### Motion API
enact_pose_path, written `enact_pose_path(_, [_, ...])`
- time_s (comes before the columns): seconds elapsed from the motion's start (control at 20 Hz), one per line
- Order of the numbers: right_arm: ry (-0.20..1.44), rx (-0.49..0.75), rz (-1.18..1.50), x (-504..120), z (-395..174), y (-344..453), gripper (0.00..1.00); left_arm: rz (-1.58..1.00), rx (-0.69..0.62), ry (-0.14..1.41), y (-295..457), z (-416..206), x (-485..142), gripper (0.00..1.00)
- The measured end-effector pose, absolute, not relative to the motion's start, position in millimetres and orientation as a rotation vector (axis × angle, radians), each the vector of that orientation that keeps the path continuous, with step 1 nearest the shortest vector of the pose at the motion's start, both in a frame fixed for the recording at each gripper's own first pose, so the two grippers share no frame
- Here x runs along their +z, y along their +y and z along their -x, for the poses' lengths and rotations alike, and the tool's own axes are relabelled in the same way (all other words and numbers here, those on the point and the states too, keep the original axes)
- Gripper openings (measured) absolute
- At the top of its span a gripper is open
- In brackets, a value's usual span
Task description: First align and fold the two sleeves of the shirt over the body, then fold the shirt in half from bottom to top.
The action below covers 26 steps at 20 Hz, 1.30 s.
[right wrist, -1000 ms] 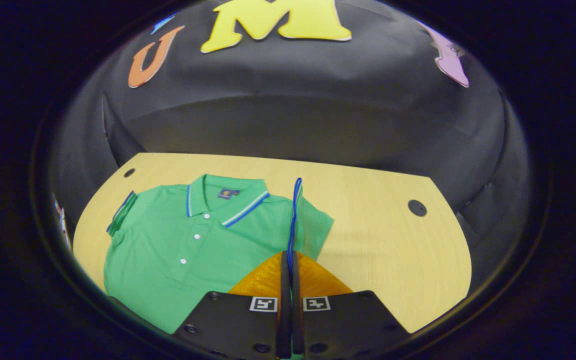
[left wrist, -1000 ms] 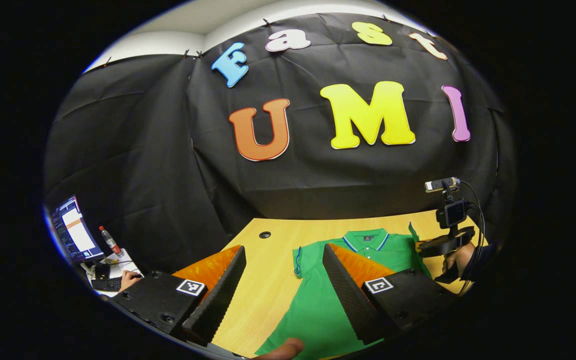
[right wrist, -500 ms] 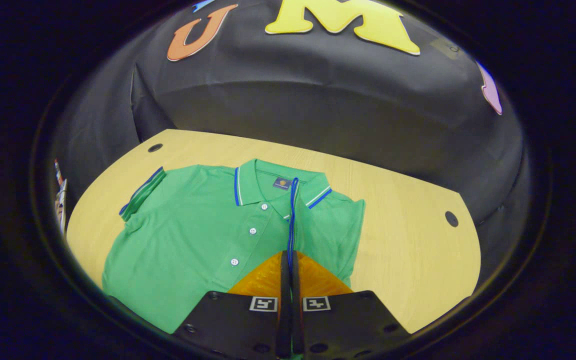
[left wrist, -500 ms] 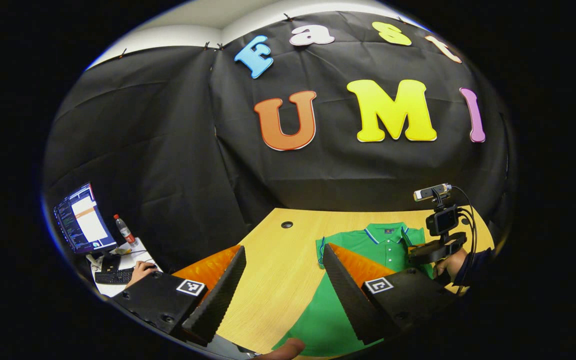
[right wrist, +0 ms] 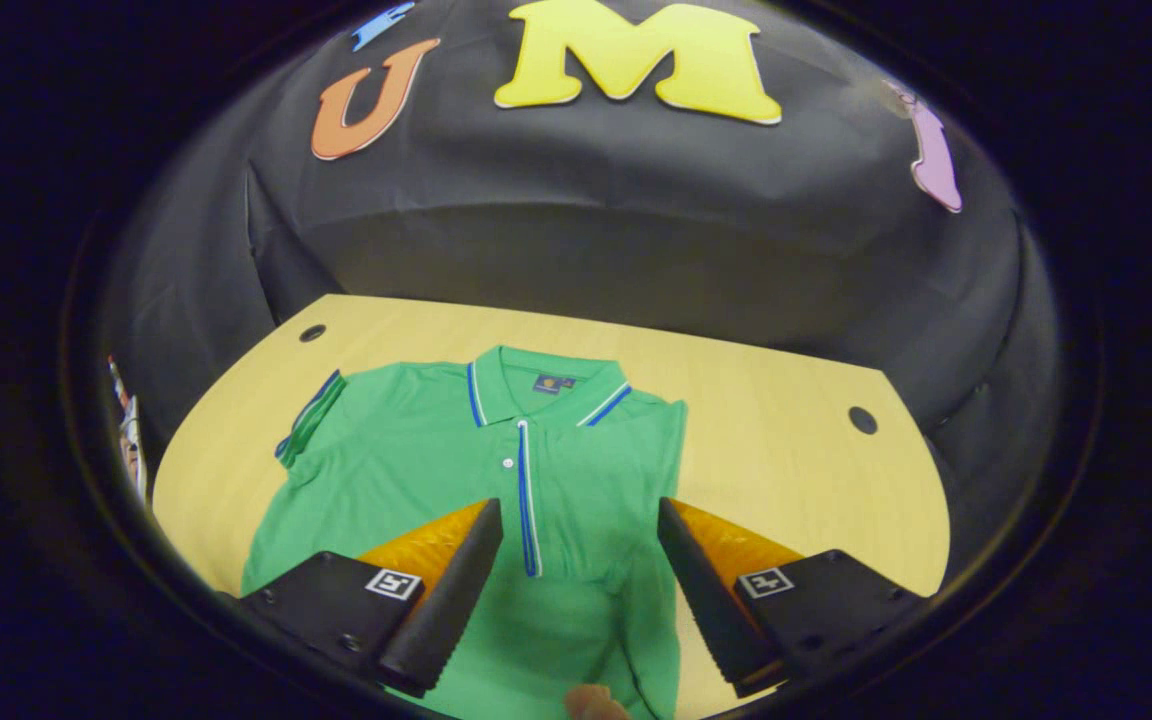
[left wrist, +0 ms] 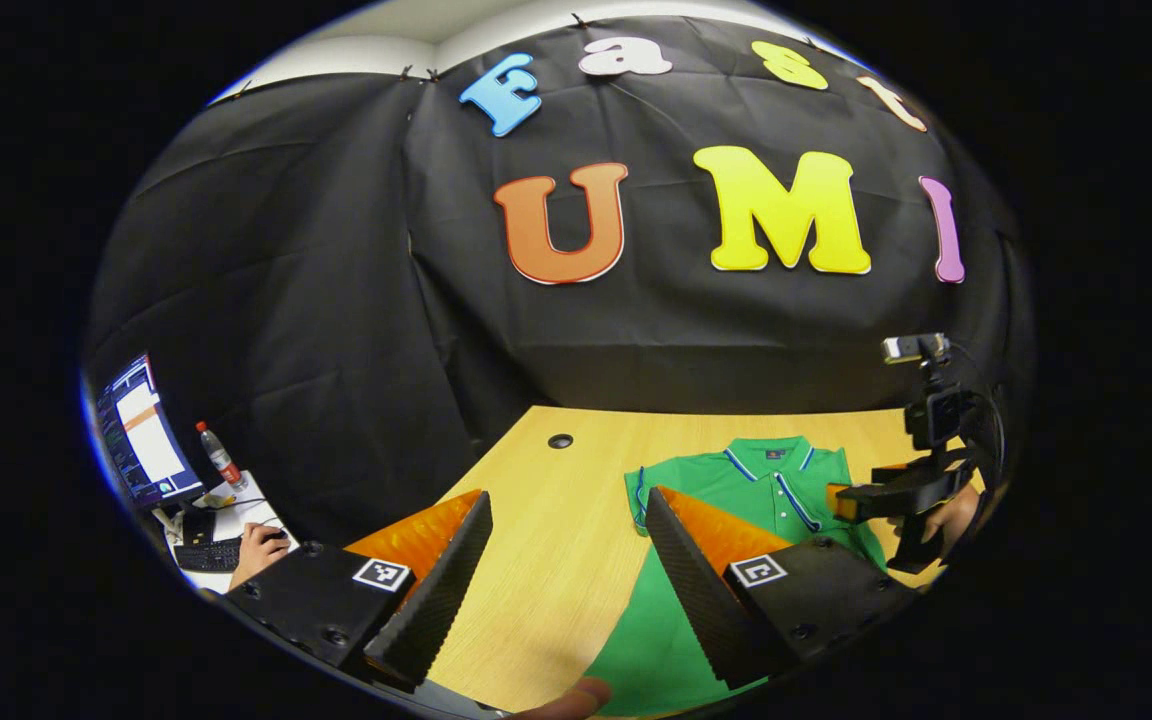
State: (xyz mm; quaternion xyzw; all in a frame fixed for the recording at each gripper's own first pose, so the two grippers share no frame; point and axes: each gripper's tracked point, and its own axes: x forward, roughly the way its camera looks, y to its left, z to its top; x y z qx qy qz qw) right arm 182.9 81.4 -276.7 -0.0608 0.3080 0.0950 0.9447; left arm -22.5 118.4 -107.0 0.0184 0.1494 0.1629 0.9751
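Note:
A green polo shirt (right wrist: 576,470) with blue-and-white trim lies face up on the wooden table (right wrist: 786,450), collar toward the far wall. One sleeve is folded over the body, and its blue-trimmed cuff (right wrist: 526,500) runs down the middle of the chest. The other sleeve (right wrist: 311,420) lies spread out at the left. My right gripper (right wrist: 578,508) hovers open above the folded sleeve, with nothing between its fingers. My left gripper (left wrist: 566,500) is open over bare table, left of the shirt (left wrist: 766,480). The right gripper (left wrist: 866,495) shows farther off in the left gripper view, held by a hand (left wrist: 956,515).
The table has two round cable holes (right wrist: 862,419) (right wrist: 312,332). The black cloth wall stands just behind the table. Off to the left are a side desk with a monitor (left wrist: 131,430) and a bottle (left wrist: 219,458), and a person's hand (left wrist: 256,545) rests at a keyboard.
My right gripper carried the sleeve across the shirt, then opened and let it go; the sleeve now lies over the body. My left gripper stayed open and swung only a little.

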Motion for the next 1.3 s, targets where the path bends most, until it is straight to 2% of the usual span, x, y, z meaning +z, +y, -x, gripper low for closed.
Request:
enact_pose_path(0.25, [0.464,0.142,0.098,-185,-137,55,0.99,-0.033,0.238,0.323,121,-17,-128,1.0])
enact_pose_path(0.4, [0.341,0.092,0.043,-116,-93,41,0.97,-0.006,0.185,0.387,119,-48,-154,1.0])
enact_pose_path(0.6, [0.239,0.027,0.017,-57,-43,28,0.96,0.005,0.111,0.473,112,-93,-194,1.0])
enact_pose_path(0.7, [0.212,-0.002,0.011,-38,-24,23,0.99,0.015,0.084,0.511,108,-114,-212,1.0])
enact_pose_path(0.95, [0.184,-0.082,0.036,-6,5,21,0.96,0.02,0.05,0.607,103,-168,-266,1.0])
enact_pose_path(1.0, [0.179,-0.099,0.032,0,10,21,0.99,0.021,0.045,0.618,102,-179,-275,1.0])
enact_pose_path(1.05, [0.173,-0.121,0.033,3,13,18,0.96,0.019,0.047,0.633,103,-188,-285,1.0])
enact_pose_path(1.3, [0.213,-0.182,0.061,-7,30,4,0.99,0.033,0.053,0.718,99,-213,-324,1.0])
